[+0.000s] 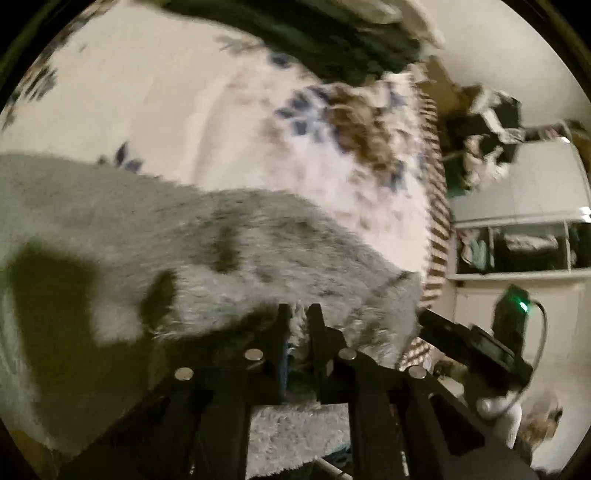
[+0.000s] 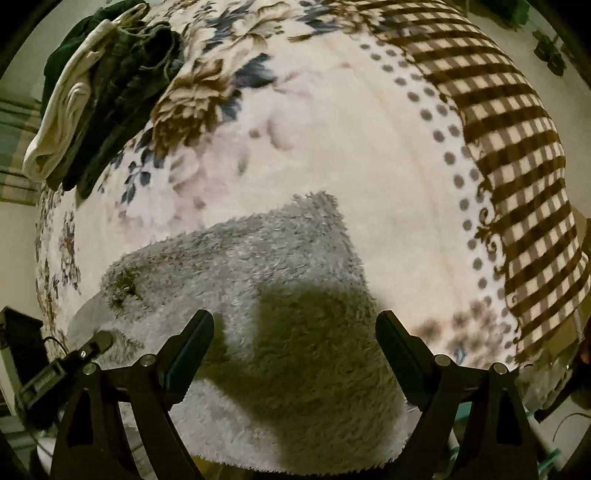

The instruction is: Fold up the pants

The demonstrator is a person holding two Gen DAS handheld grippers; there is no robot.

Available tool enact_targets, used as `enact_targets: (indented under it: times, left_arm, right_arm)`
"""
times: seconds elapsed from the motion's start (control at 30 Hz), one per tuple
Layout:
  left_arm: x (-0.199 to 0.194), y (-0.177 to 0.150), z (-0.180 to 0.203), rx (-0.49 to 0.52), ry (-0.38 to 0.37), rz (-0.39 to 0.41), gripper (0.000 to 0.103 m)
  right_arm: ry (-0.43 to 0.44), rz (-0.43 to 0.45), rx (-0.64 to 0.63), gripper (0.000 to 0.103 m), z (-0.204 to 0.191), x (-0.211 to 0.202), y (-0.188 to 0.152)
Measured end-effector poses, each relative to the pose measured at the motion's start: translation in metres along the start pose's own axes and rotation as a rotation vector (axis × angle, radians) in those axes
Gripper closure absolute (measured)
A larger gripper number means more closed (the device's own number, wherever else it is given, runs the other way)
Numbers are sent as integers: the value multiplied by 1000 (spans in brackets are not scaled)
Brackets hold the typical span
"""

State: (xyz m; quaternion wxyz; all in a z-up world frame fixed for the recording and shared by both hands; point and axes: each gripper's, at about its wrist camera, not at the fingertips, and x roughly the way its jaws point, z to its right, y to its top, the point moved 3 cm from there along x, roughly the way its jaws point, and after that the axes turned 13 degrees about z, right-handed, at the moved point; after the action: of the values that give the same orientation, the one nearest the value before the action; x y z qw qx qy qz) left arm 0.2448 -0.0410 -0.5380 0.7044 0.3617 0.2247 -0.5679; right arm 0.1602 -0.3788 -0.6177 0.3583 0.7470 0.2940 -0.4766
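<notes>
Looking through the left wrist camera, the left gripper (image 1: 298, 314) is pinched shut on a tuft of the grey fleece pants (image 1: 207, 236), its two black fingers nearly touching with pile bunched between them. The pants lie across the near part of the floral blanket (image 1: 140, 92), close to its near edge. The bite looks thin: I judge that a pull could slide only the fluffy pile out from between the pads, or lift just the top layer and leave the lower one behind, spoiling the fold. The view is also blurred, so I cannot tell how much cloth is caught. Counted in this view: one pair of grey pants, one floral blanket, one dark heap of clothes (image 1: 314, 33) at the far edge, and the other gripper's body (image 1: 476, 347) off the right edge.

From the right wrist camera, the right gripper (image 2: 295, 354) stands wide open above the pants (image 2: 258, 266), holding nothing, its fingers straddling the fabric near the blanket's (image 2: 351, 147) near edge. If it closes from this position it may catch the blanket along with the fleece, or miss the hem. One free pants corner points towards the middle of the blanket. Counted in this view: one pair of pants, one blanket with a checked border (image 2: 517, 155) along the right edge, and one pile of folded clothes (image 2: 92, 92) at the far left corner.
</notes>
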Motion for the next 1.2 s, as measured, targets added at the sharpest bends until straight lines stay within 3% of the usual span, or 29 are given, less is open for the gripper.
enact_targets:
  times: [0.07, 0.13, 0.27, 0.3, 0.37, 0.4, 0.47, 0.67, 0.77, 0.8, 0.83, 0.9, 0.97, 1.1, 1.2]
  left_arm:
    - [-17, 5, 5, 18, -14, 77, 97]
    - [-35, 15, -4, 0, 19, 168, 97]
    - [-43, 32, -38, -121, 63, 224, 97]
    - [-44, 35, -44, -156, 55, 220, 95]
    - [-49, 36, -54, -221, 44, 189, 79]
    - [-55, 33, -55, -236, 25, 187, 64]
    - [-70, 22, -53, -230, -1, 198, 43]
    - [-57, -49, -48, -194, 47, 34, 43]
    - [-40, -74, -43, -155, 52, -11, 50]
    - [-37, -79, -38, -122, 40, -2, 81]
    - [-35, -84, -33, -97, 37, -8, 99]
    - [-38, -90, -28, -73, 48, -3, 98]
    - [-47, -95, -27, -77, 60, 11, 98]
    - [-65, -105, -45, -108, 126, 1, 99]
    - [-57, -109, -61, -134, 163, -42, 98]
  right_arm:
    - [-5, 5, 6, 12, 3, 0, 0]
    - [-7, 15, 7, 12, 7, -1, 1]
    - [-12, 20, 12, 12, 14, -6, -1]
    - [-15, 20, 15, 12, 16, -8, -2]
    - [-3, 17, 30, 12, 22, -15, -6]
    - [4, 18, 38, 12, 26, -20, -9]
    - [12, 18, 52, 12, 35, -33, -20]
    - [3, -94, 204, 12, 77, -40, -74]
    - [19, -173, 326, 15, 96, -24, -104]
    - [21, -201, 361, 26, 100, -17, -114]
    - [35, -222, 398, 35, 103, -11, -123]
    - [55, -261, 448, 75, 105, 1, -136]
    - [55, -239, 452, 88, 103, 1, -140]
    - [-10, -140, 381, 91, 105, -20, -130]
    - [-1, -178, 367, 91, 108, -19, -128]
